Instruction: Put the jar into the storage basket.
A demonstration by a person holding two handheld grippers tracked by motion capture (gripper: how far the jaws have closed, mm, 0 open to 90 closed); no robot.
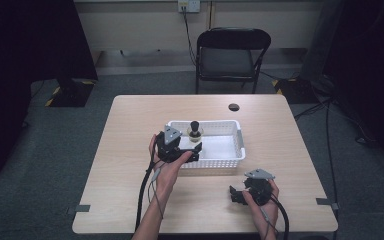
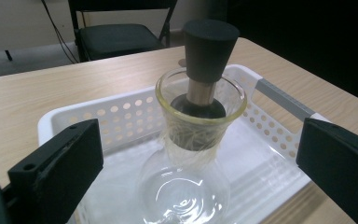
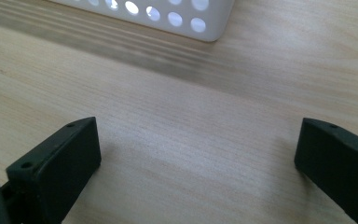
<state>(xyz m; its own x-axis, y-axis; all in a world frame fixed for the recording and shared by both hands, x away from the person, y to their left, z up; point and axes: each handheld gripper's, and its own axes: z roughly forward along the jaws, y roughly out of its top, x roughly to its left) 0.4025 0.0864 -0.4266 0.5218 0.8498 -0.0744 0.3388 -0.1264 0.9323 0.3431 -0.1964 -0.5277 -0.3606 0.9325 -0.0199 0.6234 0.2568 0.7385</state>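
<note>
The left gripper (image 2: 193, 168), jaws spread wide and holding nothing, faces a clear round-bellied glass carafe (image 2: 191, 158) with a black tapered stopper (image 2: 209, 49), standing inside the white perforated plastic basket (image 2: 121, 119). The right gripper (image 3: 196, 158), equally wide and empty, hovers near the basket's outer wall.

A black folding metal chair (image 1: 231, 55) stands on grey carpet beyond the far edge of the pale wood-grain tabletop (image 1: 130, 165), below a white wall socket (image 1: 188, 5) with a dark cable hanging from it, while black equipment stands (image 1: 72, 90) flank the scene at left and right.
</note>
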